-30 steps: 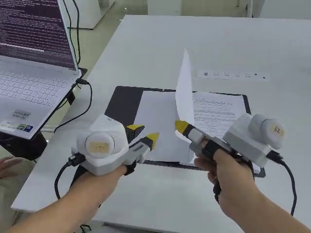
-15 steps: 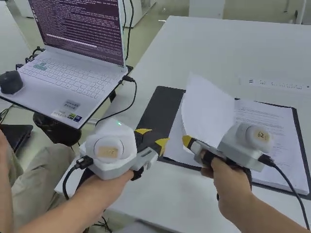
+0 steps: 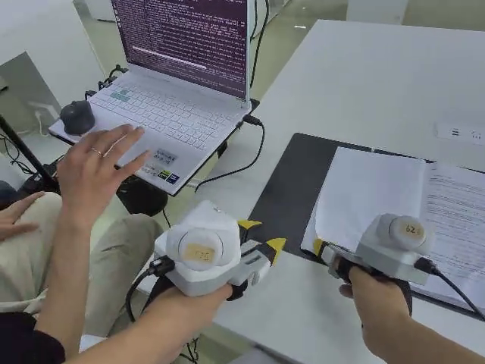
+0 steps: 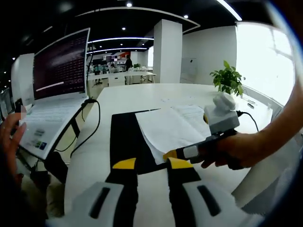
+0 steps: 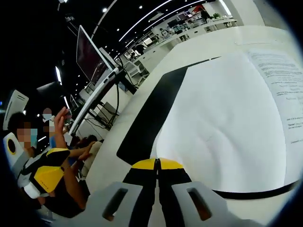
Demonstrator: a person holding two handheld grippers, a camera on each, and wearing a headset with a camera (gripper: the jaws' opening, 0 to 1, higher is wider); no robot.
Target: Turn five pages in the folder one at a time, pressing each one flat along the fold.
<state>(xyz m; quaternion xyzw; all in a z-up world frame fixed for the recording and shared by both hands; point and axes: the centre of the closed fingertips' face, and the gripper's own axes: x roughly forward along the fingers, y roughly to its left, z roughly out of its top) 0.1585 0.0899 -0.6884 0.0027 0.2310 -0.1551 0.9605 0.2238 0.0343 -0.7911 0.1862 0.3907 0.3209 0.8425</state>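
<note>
A black folder point(image 3: 288, 189) lies open on the white table, with a printed sheet point(image 3: 455, 216) on its right half. A turned page point(image 3: 371, 199), blank side up, lies over toward the left half. My right gripper point(image 3: 320, 247) is shut on that page's near corner; in the right gripper view its jaws point(image 5: 157, 164) meet at the edge of the page point(image 5: 222, 127). My left gripper point(image 3: 261, 235) hovers open just left of it, near the folder's front left corner. In the left gripper view its jaws point(image 4: 151, 163) stand apart with nothing between them, facing the folder point(image 4: 124, 142).
An open laptop point(image 3: 182, 83) sits on a stand at the left with a cable point(image 3: 236, 163) running from it and a mouse point(image 3: 77, 115) beside it. A person's raised hand point(image 3: 95, 171) is at the left. A power strip point(image 3: 459, 133) lies at the far right.
The page has swung from upright down to the left, with my right gripper carrying its corner leftward. The head camera has turned left, and a hand has come up there.
</note>
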